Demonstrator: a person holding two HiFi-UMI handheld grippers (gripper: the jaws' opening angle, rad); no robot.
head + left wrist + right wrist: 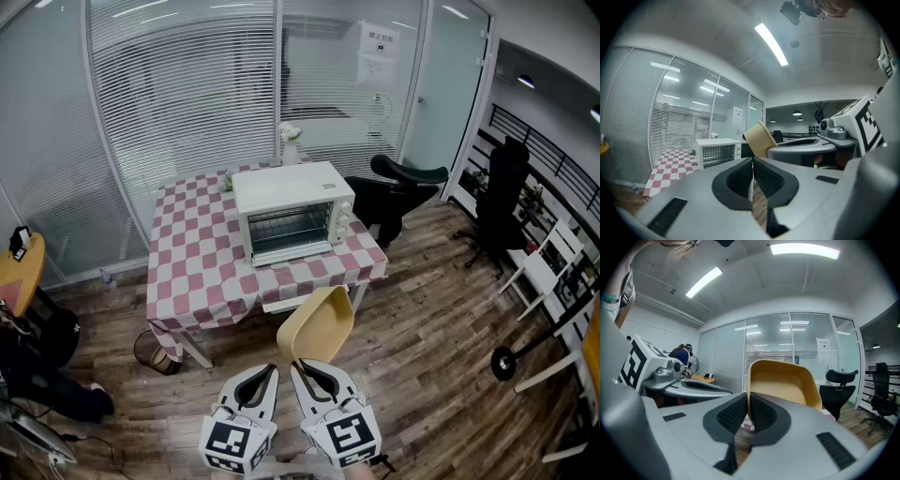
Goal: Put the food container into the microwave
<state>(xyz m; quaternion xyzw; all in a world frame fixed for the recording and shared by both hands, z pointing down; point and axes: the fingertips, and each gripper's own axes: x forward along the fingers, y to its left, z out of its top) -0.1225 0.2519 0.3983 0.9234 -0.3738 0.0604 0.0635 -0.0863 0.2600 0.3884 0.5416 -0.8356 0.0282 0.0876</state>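
Observation:
A yellow food container (pixel 317 325) hangs in the air in front of the table, tilted, with my right gripper (pixel 302 364) shut on its near rim. In the right gripper view the container (pixel 785 383) fills the middle, its open side towards the camera, its rim pinched between the pads. My left gripper (pixel 273 370) is beside it, shut with nothing between its jaws (pixel 752 176). The white microwave (pixel 292 212) stands on the checked table (pixel 202 267) with its door closed; it also shows in the left gripper view as the microwave (pixel 718 151).
A black office chair (pixel 398 192) stands right of the table, another black chair (pixel 502 202) further right. A small bin (pixel 152 352) sits under the table's left corner. A white vase (pixel 290 145) is behind the microwave. Glass walls with blinds back the room.

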